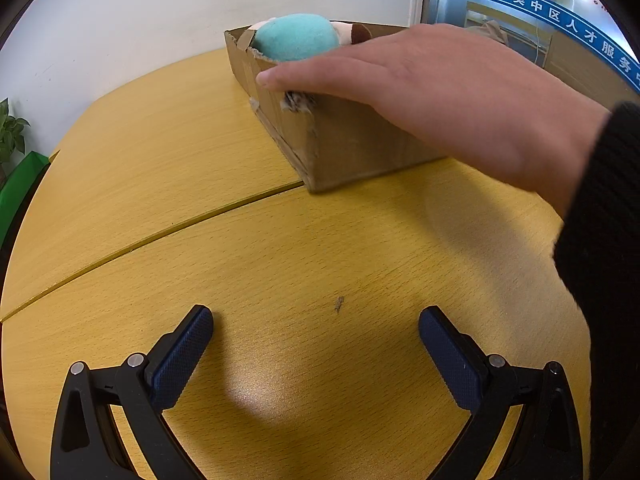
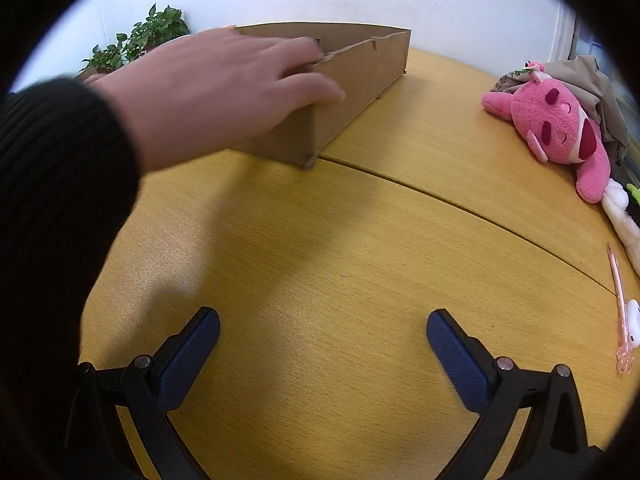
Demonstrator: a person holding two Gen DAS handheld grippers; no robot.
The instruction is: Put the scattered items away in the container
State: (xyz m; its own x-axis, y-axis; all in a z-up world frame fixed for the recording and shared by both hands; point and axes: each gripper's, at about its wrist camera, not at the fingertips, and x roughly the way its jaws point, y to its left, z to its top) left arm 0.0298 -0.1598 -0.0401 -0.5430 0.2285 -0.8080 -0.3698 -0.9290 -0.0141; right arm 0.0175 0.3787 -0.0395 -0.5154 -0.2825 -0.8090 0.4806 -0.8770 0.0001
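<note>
A shallow cardboard box (image 1: 344,148) stands on the yellow table (image 1: 200,184), with a teal plush (image 1: 296,36) inside it. A person's bare hand (image 1: 432,92) in a black sleeve rests on the box's rim. My left gripper (image 1: 316,328) hovers open over bare tabletop, well short of the box. In the right wrist view the same box (image 2: 352,80) and hand (image 2: 216,92) appear. My right gripper (image 2: 323,330) is open and holds nothing. A pink plush (image 2: 560,128) lies at the right on the table (image 2: 360,240), with a white plush (image 2: 624,220) and a pink pen (image 2: 618,300) nearer.
A grey-brown cloth (image 2: 592,92) lies behind the pink plush. A potted plant (image 2: 140,44) stands behind the box at the left; green leaves (image 1: 12,132) show at the table's left edge. A seam (image 1: 160,232) crosses the tabletop. A white wall is behind.
</note>
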